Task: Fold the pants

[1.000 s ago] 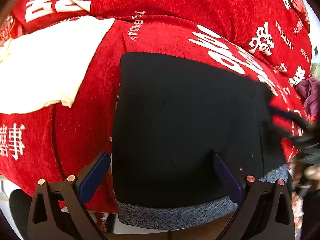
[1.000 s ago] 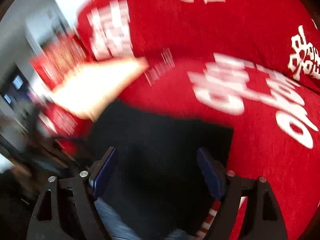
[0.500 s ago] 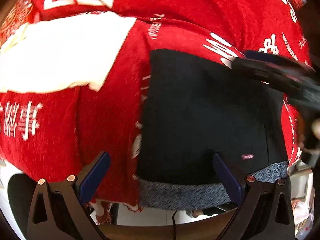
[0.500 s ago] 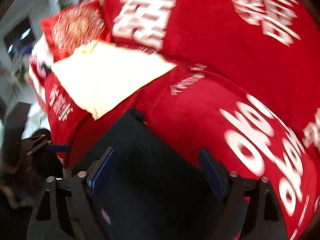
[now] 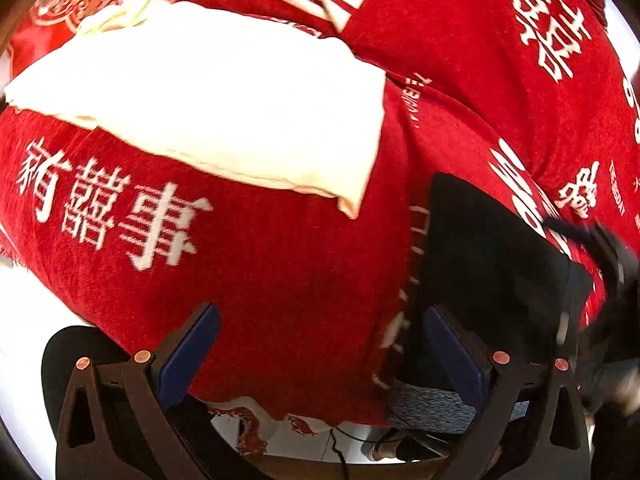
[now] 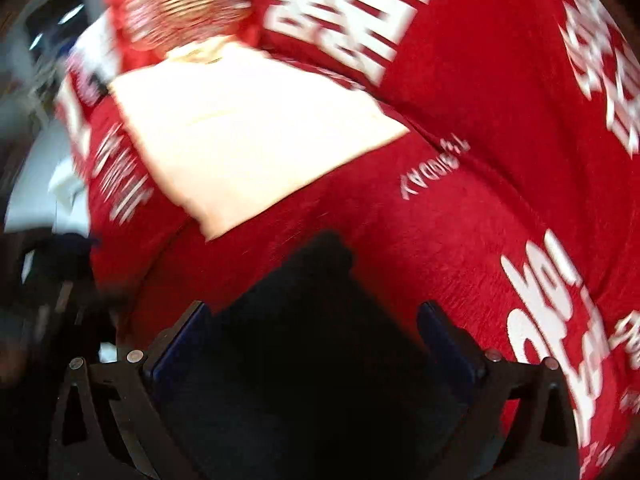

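You had the black pants [image 5: 492, 264] lying as a flat, squared-off packet on the red blanket [image 5: 280, 280], toward the near edge, with the grey waistband [image 5: 428, 406] at the edge closest to you. Your left gripper [image 5: 320, 350] stood with its jaws spread wide and nothing between them, over bare blanket just to the left of the packet; its right finger [image 5: 452, 350] overlapped the pants' left edge in the view, though contact could not be made out. Your right gripper [image 6: 312, 344] was likewise spread and empty, hanging over the dark cloth in a blurred picture. The fabric looked thin, soft and light, likely to slump and slide out of its layers if lifted from the middle, so a pinch at a corner or along the thicker waistband seemed the safer hold. The plush blanket probably gripped the cloth and would drag against it. A folded cream cloth [image 5: 224, 104] lay well apart to the left, out of the way; the other gripper's dark frame [image 5: 608, 272] crowded the packet's right side.
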